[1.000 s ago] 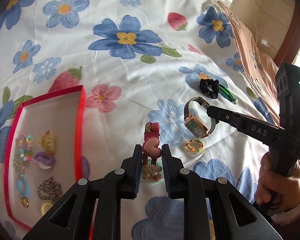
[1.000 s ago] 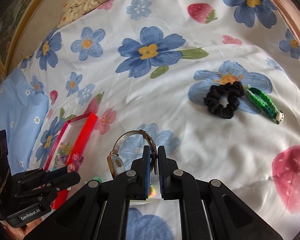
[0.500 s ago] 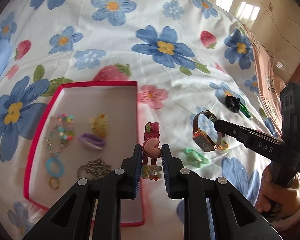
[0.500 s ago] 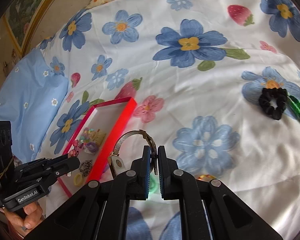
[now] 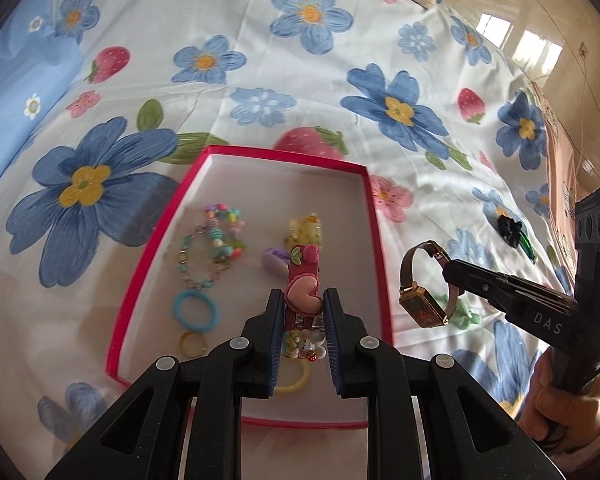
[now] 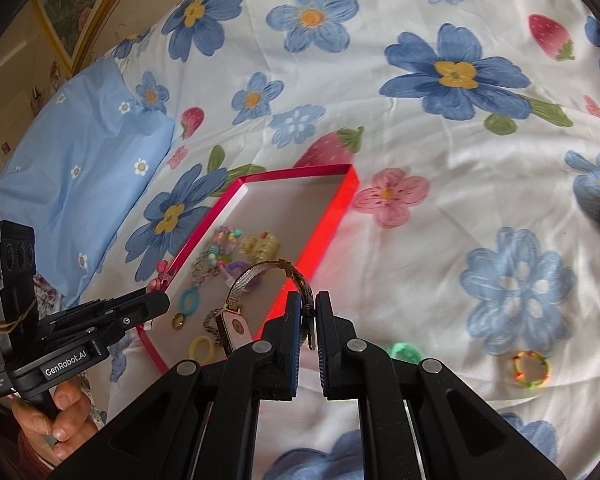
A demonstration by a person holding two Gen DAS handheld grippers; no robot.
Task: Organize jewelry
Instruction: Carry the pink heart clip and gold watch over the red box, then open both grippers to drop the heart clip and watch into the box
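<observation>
Nearest the left wrist camera, the left gripper (image 5: 301,312) is closed on a pink charm-covered strap with a heart and a strawberry bead (image 5: 301,290), held upright over the near part of the shallow red-rimmed tray with a pale floor (image 5: 373,216). To its right, the right gripper (image 5: 449,270) is clamped on the mesh band of a gold wristwatch with a dark square face (image 5: 421,304), which hangs in the air just right of the tray's right wall (in the right wrist view the watch (image 6: 236,326) hangs to the left of the closed right gripper (image 6: 307,320), in front of the tray's near end).

Inside the tray lie a yellow elastic ring (image 5: 292,384), a small gold ring (image 5: 193,343), a light-blue hair ring (image 5: 196,311), a pastel beaded chain bracelet (image 5: 214,240), a purple ring (image 5: 275,261) and a yellow translucent clip (image 5: 305,226).

On the white bedsheet printed with blue flowers and strawberries (image 5: 260,60), a mint-green piece (image 6: 403,353) and a multicoloured bead ring (image 6: 531,369) lie right of the tray. Farther right sit a black scrunchie (image 5: 508,229) and a green braided band (image 5: 525,242). A light-blue pillow (image 6: 80,152) lies far left.
</observation>
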